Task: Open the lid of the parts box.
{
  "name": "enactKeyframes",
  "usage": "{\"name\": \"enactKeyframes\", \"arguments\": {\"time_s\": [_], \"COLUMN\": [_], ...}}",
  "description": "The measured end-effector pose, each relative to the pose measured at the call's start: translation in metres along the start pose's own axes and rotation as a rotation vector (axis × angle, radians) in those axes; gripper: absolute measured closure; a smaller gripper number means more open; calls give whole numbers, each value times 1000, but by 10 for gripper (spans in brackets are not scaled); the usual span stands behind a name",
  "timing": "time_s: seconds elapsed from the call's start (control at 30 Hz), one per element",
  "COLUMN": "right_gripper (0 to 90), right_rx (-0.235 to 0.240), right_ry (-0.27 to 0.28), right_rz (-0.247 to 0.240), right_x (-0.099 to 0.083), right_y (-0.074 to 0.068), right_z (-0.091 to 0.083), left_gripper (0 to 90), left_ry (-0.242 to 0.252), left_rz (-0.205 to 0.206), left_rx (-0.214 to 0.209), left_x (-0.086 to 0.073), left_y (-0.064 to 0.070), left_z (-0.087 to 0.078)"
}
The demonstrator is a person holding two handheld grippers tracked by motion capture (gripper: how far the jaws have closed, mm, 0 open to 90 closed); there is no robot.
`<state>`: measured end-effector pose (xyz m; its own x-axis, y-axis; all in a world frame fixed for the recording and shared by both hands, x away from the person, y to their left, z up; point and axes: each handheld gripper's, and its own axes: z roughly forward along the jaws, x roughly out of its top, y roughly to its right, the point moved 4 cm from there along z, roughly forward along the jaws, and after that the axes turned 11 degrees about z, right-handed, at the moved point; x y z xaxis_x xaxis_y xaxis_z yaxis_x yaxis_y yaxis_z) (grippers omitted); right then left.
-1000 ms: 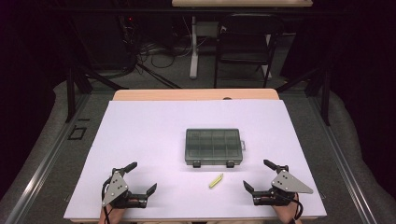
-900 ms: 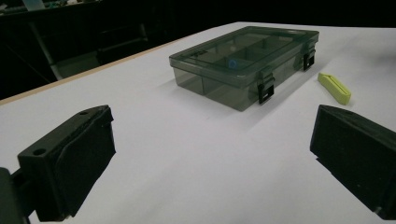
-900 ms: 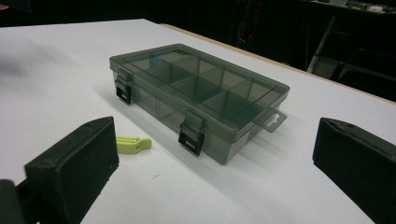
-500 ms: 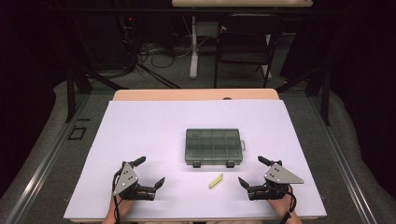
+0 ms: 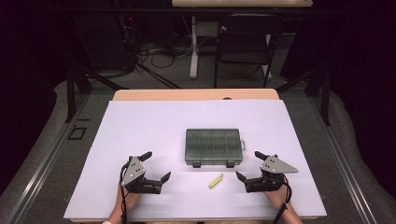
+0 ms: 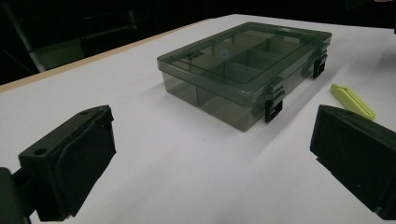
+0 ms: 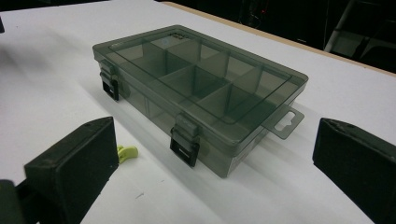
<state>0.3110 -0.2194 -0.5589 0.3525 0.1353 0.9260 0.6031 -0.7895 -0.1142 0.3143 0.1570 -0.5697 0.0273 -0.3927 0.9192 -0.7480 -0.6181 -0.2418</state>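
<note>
Covering most of the table, a white sheet [image 5: 140,126] bears a closed, smoky compartment box [image 5: 213,146] at its middle. Nearer the person, the left gripper [image 5: 155,168] and right gripper [image 5: 248,166] flank it, jaws spread wide, gripping nothing. Smallest, a yellow-green clip [image 5: 215,180] lies just before the box's latches, between both grippers.

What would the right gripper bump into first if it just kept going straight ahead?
Probably the smoky grey, clear-lidded plastic compartment box, about at its near black latch. The right gripper is open with bare white table between, though depth is hard to judge.

White table [image 5: 140,126] — chair [image 5: 243,37], cables [image 5: 154,49] behind.
</note>
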Motion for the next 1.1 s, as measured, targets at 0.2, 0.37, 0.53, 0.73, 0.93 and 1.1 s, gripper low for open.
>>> {"name": "enactKeyframes", "arguments": {"time_s": [0.2,0.37,0.53,0.73,0.93,1.1], "right_gripper": [0,0,0,0,0,0], "right_rx": [5,5,6,18,39,54], "right_ry": [-16,-36,-49,-62,-82,-115], "right_rz": [-4,-1,4,10,36,41], "right_x": [5,7,11,20,24,23], "right_y": [2,5,5,8,16,20], "right_z": [6,12,18,21,22,21], "left_gripper": [0,0,0,0,0,0], "left_ry": [-2,-16,-25,-46,-65,-100], "left_rz": [18,8,-1,-17,-32,-19], "left_rx": [-23,-43,-47,-71,-101,-122], "left_x": [7,12,17,20,27,28], "left_y": [3,4,3,-1,-6,-6], "left_z": [11,17,21,29,37,47]}}
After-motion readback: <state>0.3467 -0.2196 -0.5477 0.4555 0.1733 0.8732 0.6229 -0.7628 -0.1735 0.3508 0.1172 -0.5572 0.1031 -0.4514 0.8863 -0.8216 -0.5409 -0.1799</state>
